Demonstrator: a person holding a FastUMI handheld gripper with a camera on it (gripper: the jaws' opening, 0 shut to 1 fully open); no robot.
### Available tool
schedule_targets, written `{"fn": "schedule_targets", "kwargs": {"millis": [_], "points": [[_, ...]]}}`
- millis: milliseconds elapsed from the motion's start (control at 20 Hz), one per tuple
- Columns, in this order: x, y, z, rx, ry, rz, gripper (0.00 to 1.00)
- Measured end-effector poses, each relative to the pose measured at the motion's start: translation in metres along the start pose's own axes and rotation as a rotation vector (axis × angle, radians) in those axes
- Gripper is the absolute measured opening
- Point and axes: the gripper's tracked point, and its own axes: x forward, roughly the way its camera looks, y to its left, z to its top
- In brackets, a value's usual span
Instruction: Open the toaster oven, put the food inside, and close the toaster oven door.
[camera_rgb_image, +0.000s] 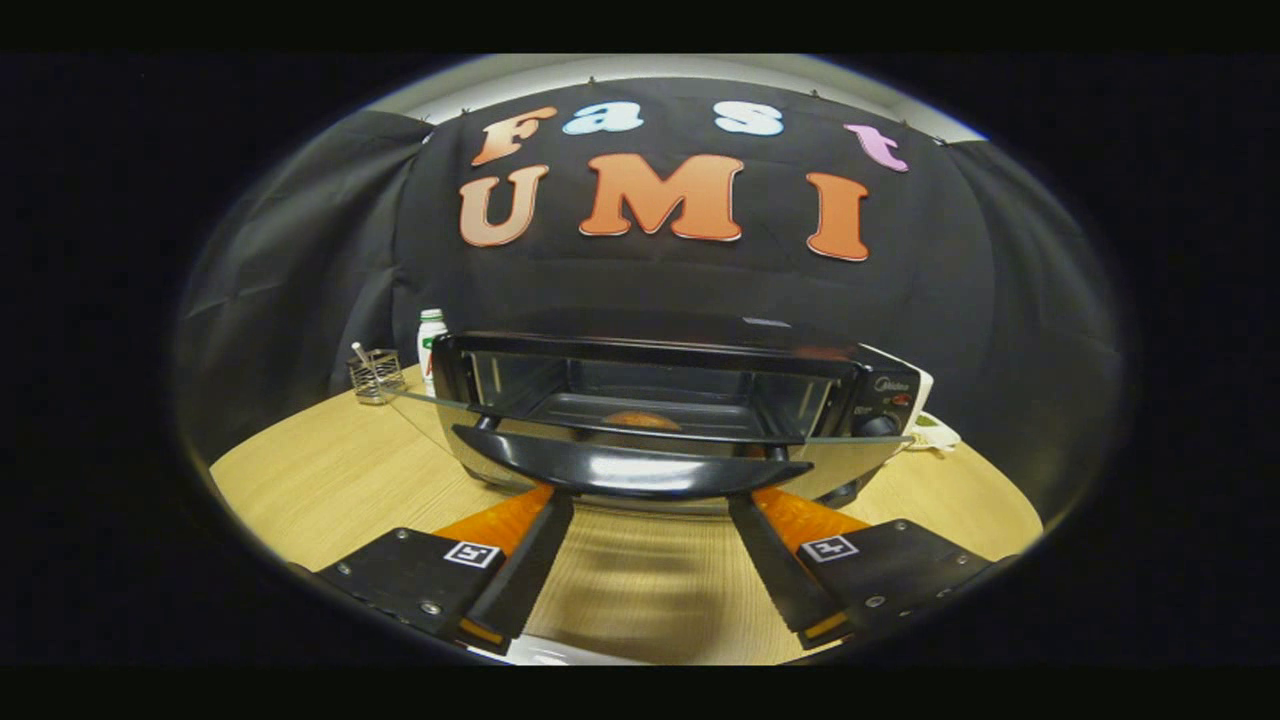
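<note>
The gripper (650, 505) is closest, low over the wooden table (300, 480). Its two fingers (525, 560) are spread wide apart and they hold nothing. Their tips reach up to the underside of the door handle (630, 470), one tip near each end of it. It is hard to tell if the tips touch the handle or sit just below it. Being spread like that probably lets them push the wide handle up evenly, so the door does not twist.

Just past the fingers is the toaster oven (850, 385). Its glass door (440, 410) is down, lying almost flat and sticking out toward the gripper, with the dark curved handle on its front edge. The door is open so that the food can go in.

The food (642, 421) looks like a brown bread roll. It already sits inside the oven, on the tray (570, 410) in the middle. So the putting-in part looks done, and the step left is likely closing the door by lifting the handle.

The oven's knobs (880, 423) are on its right side. Farther back, beside the oven's left side, stand a small white bottle (431, 345) and a little wire holder (375, 372) with something white in it. A white thing (935, 432) lies behind the oven on the right; it may be the cord.
</note>
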Motion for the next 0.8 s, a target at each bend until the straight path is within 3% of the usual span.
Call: {"fn": "schedule_targets", "kwargs": {"millis": [200, 500, 800], "points": [[0.017, -0.001, 0.015, -0.038, -0.034, -0.021, 0.94], [0.037, -0.002, 0.03, 0.015, -0.044, -0.018, 0.94], [0.02, -0.015, 0.045, 0.015, -0.099, -0.043, 0.94]]}}
